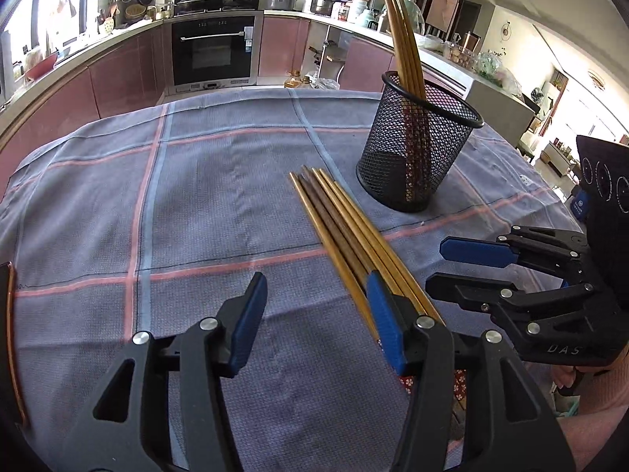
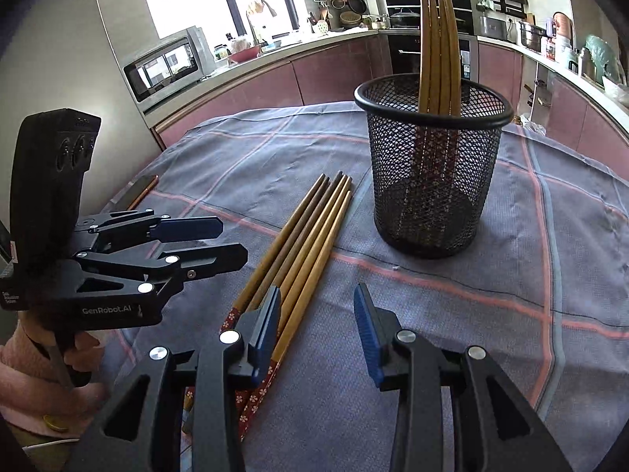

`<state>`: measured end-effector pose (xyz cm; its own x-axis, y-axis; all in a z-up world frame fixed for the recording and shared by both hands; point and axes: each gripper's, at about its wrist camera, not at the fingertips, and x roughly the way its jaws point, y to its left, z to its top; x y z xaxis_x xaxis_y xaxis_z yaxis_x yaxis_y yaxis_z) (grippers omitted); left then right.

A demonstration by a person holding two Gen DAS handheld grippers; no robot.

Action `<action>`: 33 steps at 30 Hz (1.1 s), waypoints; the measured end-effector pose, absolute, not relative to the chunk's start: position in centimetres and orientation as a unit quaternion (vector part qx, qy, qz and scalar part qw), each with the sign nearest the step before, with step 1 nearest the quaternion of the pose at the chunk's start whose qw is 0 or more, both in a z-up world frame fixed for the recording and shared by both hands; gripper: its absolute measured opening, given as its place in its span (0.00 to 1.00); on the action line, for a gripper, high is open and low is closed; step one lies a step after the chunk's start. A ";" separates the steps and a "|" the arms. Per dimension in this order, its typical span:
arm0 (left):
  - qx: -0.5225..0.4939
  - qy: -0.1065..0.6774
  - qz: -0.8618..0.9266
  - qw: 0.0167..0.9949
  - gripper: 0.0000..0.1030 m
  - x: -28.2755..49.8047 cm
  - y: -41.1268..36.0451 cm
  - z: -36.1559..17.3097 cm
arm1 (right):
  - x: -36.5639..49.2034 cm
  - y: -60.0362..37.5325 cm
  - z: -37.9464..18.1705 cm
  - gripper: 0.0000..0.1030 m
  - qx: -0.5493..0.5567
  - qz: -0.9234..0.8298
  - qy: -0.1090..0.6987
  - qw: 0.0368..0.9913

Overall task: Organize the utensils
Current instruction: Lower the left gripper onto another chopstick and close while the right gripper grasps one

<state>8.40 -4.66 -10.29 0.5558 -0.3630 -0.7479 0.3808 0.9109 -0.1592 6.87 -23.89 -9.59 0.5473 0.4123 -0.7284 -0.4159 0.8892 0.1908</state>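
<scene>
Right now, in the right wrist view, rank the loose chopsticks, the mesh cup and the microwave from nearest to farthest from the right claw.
1. Loose chopsticks, lying on the cloth beside the right claw, at its left finger.
2. Mesh cup, ahead and slightly right, standing upright.
3. Microwave, far left on the counter beyond the table.
</scene>
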 end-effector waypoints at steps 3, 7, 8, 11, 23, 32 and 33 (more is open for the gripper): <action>0.011 0.424 -0.211 0.881 0.51 8.2 -4.8 -10.5 | 6.6 -23.8 -9.8 0.35 -0.005 0.230 0.413 0.881; 0.012 0.427 -0.208 0.880 0.51 8.1 -5.1 -10.7 | 6.4 -23.7 -10.0 0.35 -0.007 0.227 0.414 0.882; 0.013 0.428 -0.206 0.880 0.51 8.1 -5.1 -10.8 | 6.5 -23.6 -10.2 0.35 -0.008 0.227 0.414 0.882; 0.017 0.432 -0.202 0.879 0.51 8.2 -5.3 -11.1 | 6.4 -23.3 -10.2 0.35 -0.015 0.225 0.414 0.882; 0.037 0.430 -0.195 0.881 0.54 8.2 -6.1 -11.3 | 6.6 -22.8 -10.5 0.35 -0.032 0.214 0.415 0.884; 0.048 0.431 -0.193 0.880 0.50 8.2 -6.2 -11.4 | 6.7 -23.1 -10.6 0.33 -0.036 0.206 0.422 0.882; 0.047 0.432 -0.194 0.880 0.49 8.2 -6.1 -11.4 | 6.7 -23.1 -10.6 0.32 -0.038 0.205 0.422 0.882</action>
<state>8.23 -6.10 -11.36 0.5524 -0.2999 -0.7778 0.3812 0.9207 -0.0843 6.70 -23.11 -10.64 0.5592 0.3298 -0.7606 -0.3944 0.9128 0.1059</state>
